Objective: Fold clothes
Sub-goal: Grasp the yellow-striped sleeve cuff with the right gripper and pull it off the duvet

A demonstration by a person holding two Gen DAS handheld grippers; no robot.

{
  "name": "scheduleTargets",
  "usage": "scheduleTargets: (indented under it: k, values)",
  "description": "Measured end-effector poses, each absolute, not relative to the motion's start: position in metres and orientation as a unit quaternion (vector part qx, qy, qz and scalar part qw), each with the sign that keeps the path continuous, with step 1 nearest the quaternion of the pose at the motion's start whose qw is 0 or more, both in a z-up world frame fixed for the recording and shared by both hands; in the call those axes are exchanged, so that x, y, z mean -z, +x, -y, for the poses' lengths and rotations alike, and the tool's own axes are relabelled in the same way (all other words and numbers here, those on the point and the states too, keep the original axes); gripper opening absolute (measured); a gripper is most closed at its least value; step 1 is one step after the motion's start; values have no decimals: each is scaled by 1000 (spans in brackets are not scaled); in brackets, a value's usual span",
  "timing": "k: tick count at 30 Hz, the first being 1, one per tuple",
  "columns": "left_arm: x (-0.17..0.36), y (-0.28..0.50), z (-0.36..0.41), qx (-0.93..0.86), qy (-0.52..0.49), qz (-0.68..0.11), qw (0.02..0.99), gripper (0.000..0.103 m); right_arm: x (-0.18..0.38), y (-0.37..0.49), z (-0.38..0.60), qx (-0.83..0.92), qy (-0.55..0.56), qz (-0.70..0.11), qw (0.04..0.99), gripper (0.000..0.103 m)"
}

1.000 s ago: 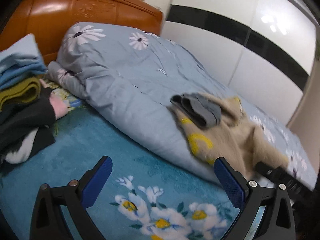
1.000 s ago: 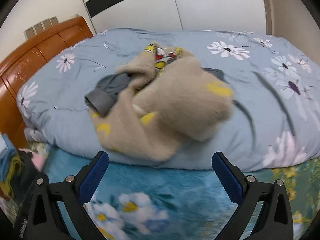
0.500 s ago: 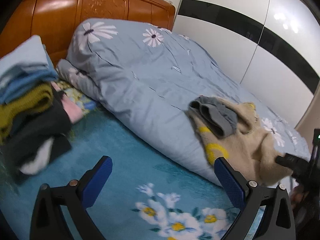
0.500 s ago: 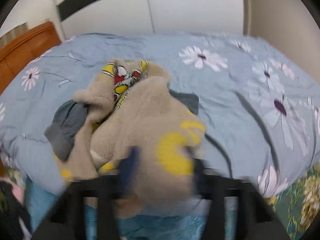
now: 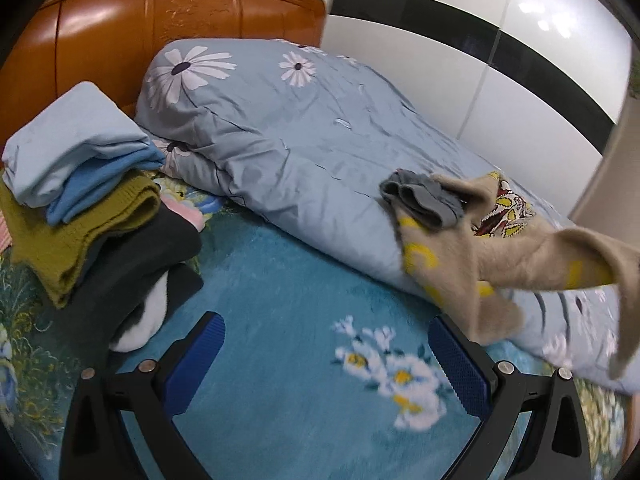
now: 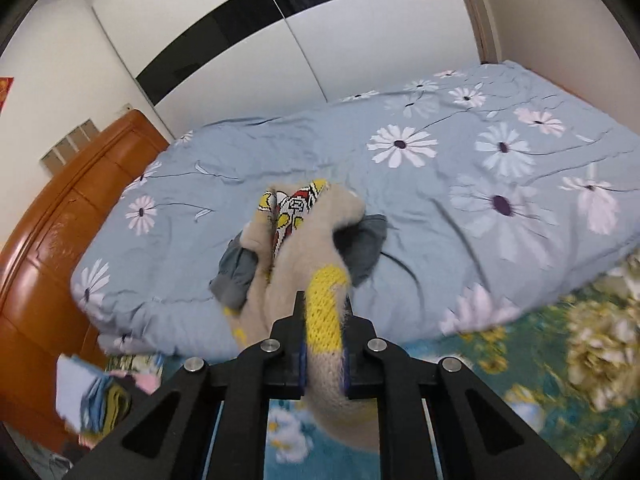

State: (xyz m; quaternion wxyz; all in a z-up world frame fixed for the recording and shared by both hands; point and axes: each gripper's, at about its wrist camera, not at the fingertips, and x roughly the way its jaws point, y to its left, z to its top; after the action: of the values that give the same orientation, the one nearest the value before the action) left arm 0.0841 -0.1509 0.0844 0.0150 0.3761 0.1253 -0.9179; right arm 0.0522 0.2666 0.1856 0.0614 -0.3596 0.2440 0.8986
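A beige fuzzy sweater (image 6: 304, 264) with yellow marks and a red-yellow printed patch lies on the blue duvet's edge, and it also shows in the left wrist view (image 5: 472, 264). My right gripper (image 6: 323, 320) is shut on one end of the sweater and lifts it off the duvet. A grey garment (image 5: 420, 198) is tangled with the sweater, also in the right wrist view (image 6: 236, 276). My left gripper (image 5: 326, 354) is open and empty above the teal floral bed sheet (image 5: 288, 312), left of the sweater.
A rumpled blue duvet (image 5: 288, 136) with daisies covers the far side of the bed. A stack of folded clothes (image 5: 80, 200) sits at the left by the wooden headboard (image 5: 120, 32). White wardrobe doors (image 5: 480, 60) stand behind the bed.
My right gripper has moved in, shut on the sweater and raised its end. The left gripper has swung left, bringing the folded stack more into view.
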Motion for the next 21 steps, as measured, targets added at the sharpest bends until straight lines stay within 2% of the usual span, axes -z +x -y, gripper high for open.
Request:
scheduleTargets:
  k: [8, 13, 16, 21]
  values:
    - [-91, 120, 150, 911, 394, -110, -43, 103, -200, 194, -280, -891, -357, -255, 119, 12]
    - [-92, 131, 131, 909, 399, -90, -78, 103, -195, 277, -334, -868, -358, -268, 216, 12]
    - [-92, 135, 116, 907, 401, -83, -98, 103, -177, 307, -364, -845, -380, -263, 268, 12]
    - [-87, 133, 86, 894, 417, -85, -138, 103, -120, 323, -385, -809, -422, -279, 300, 12]
